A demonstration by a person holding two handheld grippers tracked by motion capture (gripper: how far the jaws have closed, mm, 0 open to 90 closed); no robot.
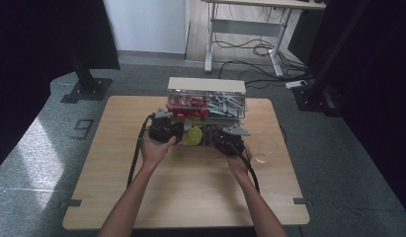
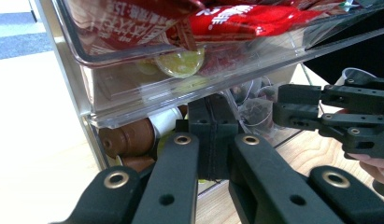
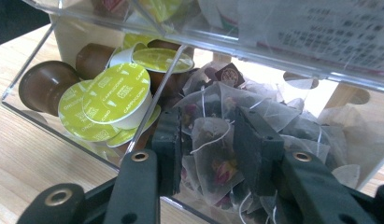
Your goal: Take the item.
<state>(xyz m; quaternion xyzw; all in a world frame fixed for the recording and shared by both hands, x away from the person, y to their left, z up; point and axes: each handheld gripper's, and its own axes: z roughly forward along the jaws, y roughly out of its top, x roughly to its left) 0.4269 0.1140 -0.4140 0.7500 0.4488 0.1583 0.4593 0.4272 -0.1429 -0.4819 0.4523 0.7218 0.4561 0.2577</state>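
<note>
A clear two-tier organizer (image 1: 206, 91) stands at the table's far middle. Red packets (image 2: 245, 18) and silver packets (image 1: 225, 103) fill its top tier. The lower drawer (image 3: 35, 119) is pulled out toward me and holds brown coffee capsules with yellow-green lids (image 3: 117, 93) on the left and mesh tea bags (image 3: 213, 149) on the right. My left gripper (image 2: 210, 140) is shut, its pads together at the drawer's front on the capsule side; whether they pinch the clear wall I cannot tell. My right gripper (image 3: 212, 154) reaches into the tea-bag compartment, open, with one tea bag between its pads.
A small clear round object (image 1: 262, 157) lies on the wooden table (image 1: 190, 187) to the right of my right hand. Behind the table, black stands (image 1: 87, 84) and a desk frame with cables (image 1: 250, 44) rest on the grey floor.
</note>
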